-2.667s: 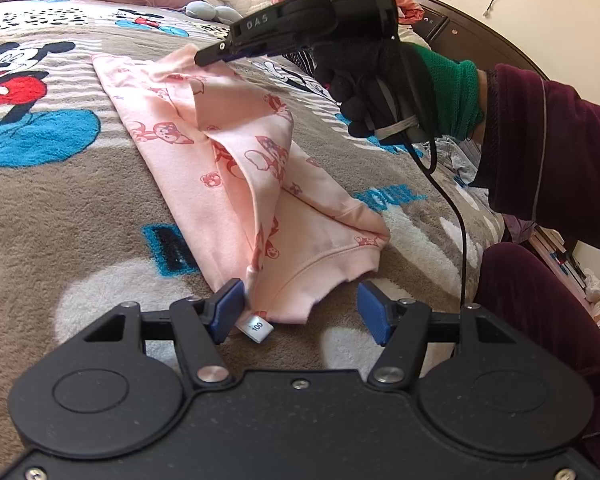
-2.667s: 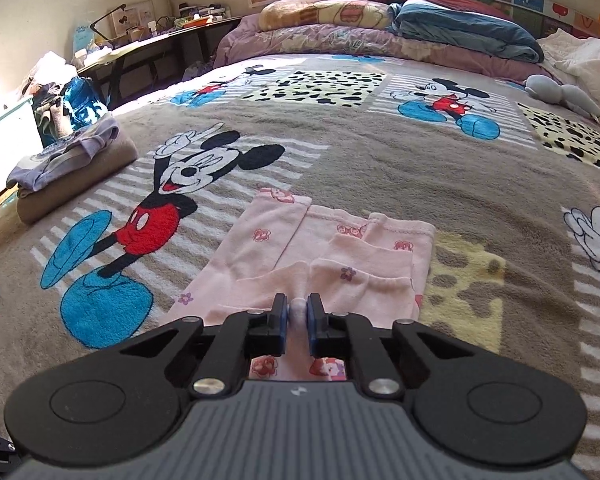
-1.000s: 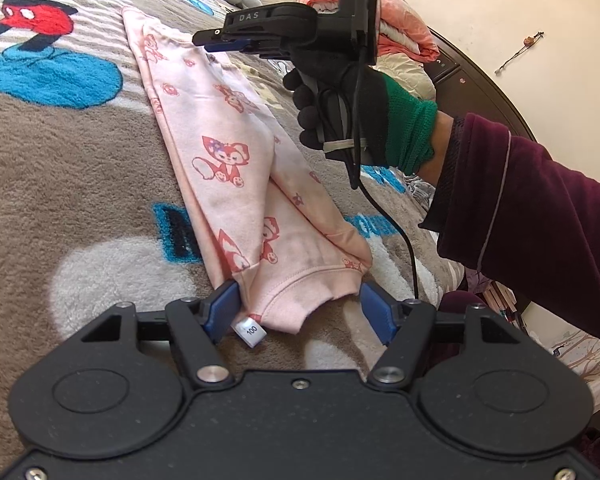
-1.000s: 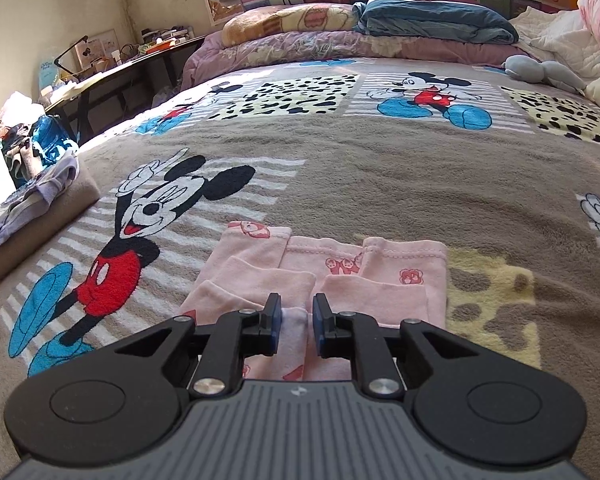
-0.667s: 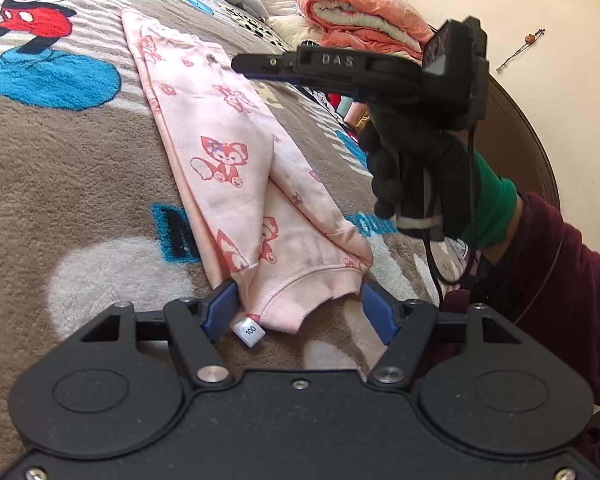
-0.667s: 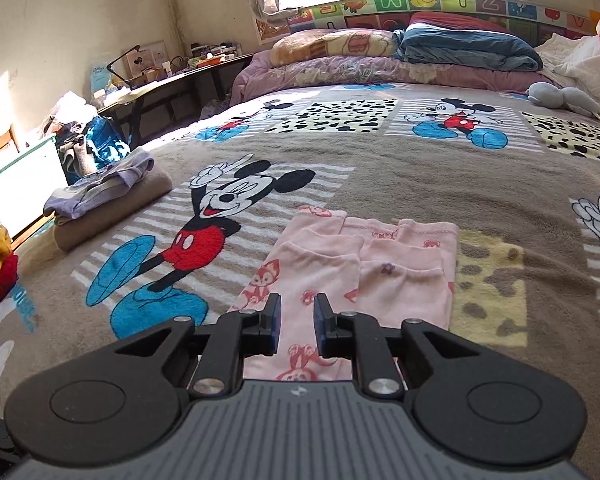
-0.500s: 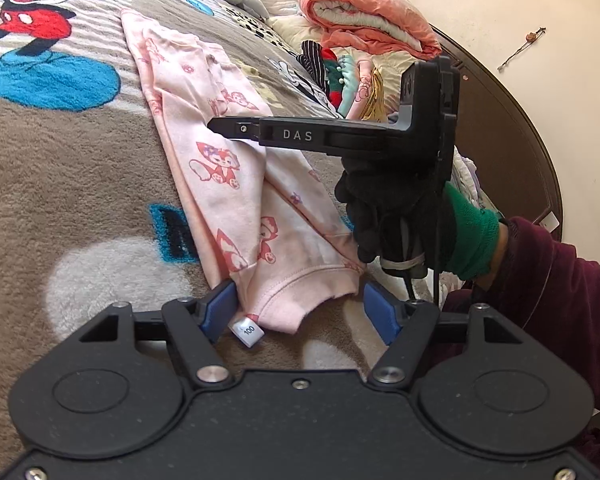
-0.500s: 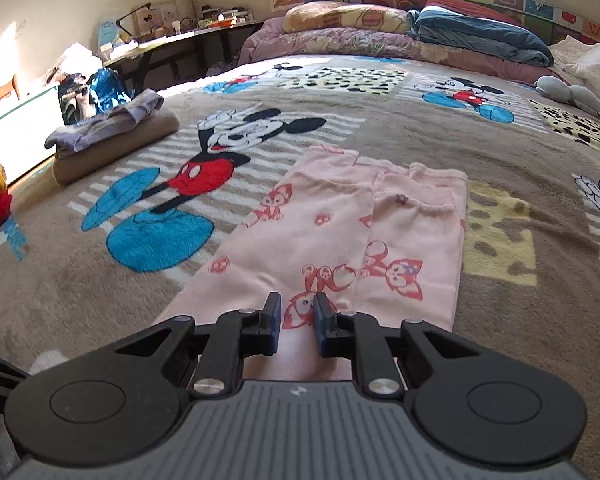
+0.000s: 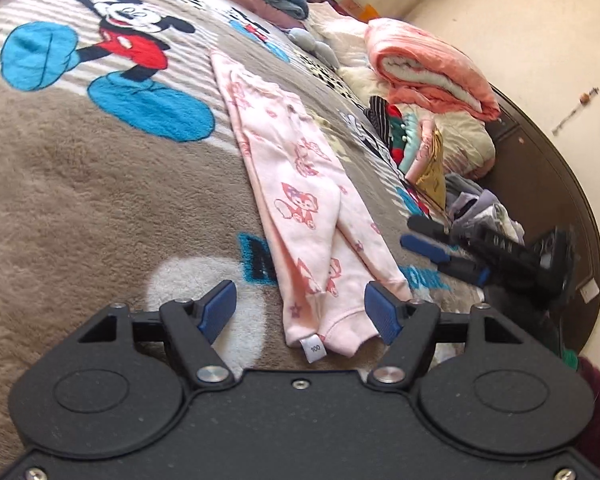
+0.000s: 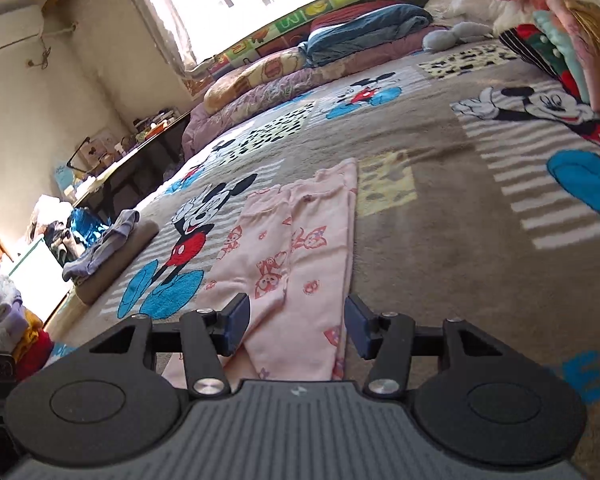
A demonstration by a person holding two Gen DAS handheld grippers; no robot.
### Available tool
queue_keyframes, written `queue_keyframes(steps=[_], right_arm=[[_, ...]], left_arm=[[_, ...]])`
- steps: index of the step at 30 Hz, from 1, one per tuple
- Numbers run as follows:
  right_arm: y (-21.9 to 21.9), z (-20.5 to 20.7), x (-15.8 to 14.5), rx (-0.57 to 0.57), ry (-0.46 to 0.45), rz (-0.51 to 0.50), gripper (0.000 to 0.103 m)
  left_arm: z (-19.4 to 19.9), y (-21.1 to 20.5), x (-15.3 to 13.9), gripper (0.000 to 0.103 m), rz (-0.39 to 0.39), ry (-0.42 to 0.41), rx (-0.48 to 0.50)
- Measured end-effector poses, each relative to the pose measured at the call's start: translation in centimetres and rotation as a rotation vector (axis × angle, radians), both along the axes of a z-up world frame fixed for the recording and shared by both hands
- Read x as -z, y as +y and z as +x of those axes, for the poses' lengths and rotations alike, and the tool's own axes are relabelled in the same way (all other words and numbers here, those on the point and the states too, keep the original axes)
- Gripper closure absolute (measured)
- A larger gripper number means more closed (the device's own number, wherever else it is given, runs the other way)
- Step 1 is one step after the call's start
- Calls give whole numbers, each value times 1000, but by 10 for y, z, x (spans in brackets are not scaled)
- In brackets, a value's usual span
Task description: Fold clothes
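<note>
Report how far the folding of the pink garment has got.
Done: the pink garment lies lengthwise as a long strip on the blanket. In hand: nothing; the left gripper stands open around its hem, the right gripper's jaws are opening, pressing nothing. Left: the crosswise folds.

Garment lies on blanket.

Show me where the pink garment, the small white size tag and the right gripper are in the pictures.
pink garment (image 9: 300,184), left wrist view, on the printed front of the cloth.
white size tag (image 9: 313,348), left wrist view, on the tag at the near hem.
right gripper (image 10: 296,326), right wrist view, midway between its opening fingertips, over the garment.
</note>
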State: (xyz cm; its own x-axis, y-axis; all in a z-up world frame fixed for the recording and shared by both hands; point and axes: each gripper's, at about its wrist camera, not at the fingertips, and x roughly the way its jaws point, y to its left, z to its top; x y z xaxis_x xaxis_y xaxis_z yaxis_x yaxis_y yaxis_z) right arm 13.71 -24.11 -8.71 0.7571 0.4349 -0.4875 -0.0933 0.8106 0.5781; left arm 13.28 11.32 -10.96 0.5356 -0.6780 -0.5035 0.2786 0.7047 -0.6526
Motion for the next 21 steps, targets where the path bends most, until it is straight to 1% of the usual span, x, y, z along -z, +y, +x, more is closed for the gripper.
queue_keyframes(steps=[2,3,5,7,9,12,13,14,15,16,17,19,20,21], right_arm=[[-14,-17,23,43,55,106,49],[-18,-26,33,52,64,166,50],[-23,-45,47,60,50,272,50],[-20,-55,56,66,49,328,51],[-15,-57,59,55,62,346,52],[-7,-53,61,32,82,368,52],[-6,-52,63,44,84,370,53],[-6,-51,66,62,87,374,59],[-5,-49,68,80,90,378,69],[-5,-48,71,98,93,381,75],[-7,-46,76,113,97,401,85],[-5,-43,78,111,88,390,86],[-3,-42,77,109,83,378,86],[-1,-41,77,106,79,367,86]], left_arm=[[-1,2,1,34,-38,21,-42],[-2,3,3,34,-58,37,-61],[-4,2,5,34,-87,59,-98],[-4,2,7,37,-120,81,-125],[-5,0,10,46,-152,106,-145],[-9,-7,13,55,-164,124,-161],[-10,-8,14,56,-172,128,-169],[-11,-9,16,59,-183,133,-178],[-12,-10,17,62,-185,136,-188],[-12,-10,18,65,-183,138,-198],[-13,-11,20,69,-181,141,-208],[-15,-10,24,80,-176,148,-231],[-16,-10,25,90,-174,151,-243],[-17,-12,25,93,-159,142,-246]])
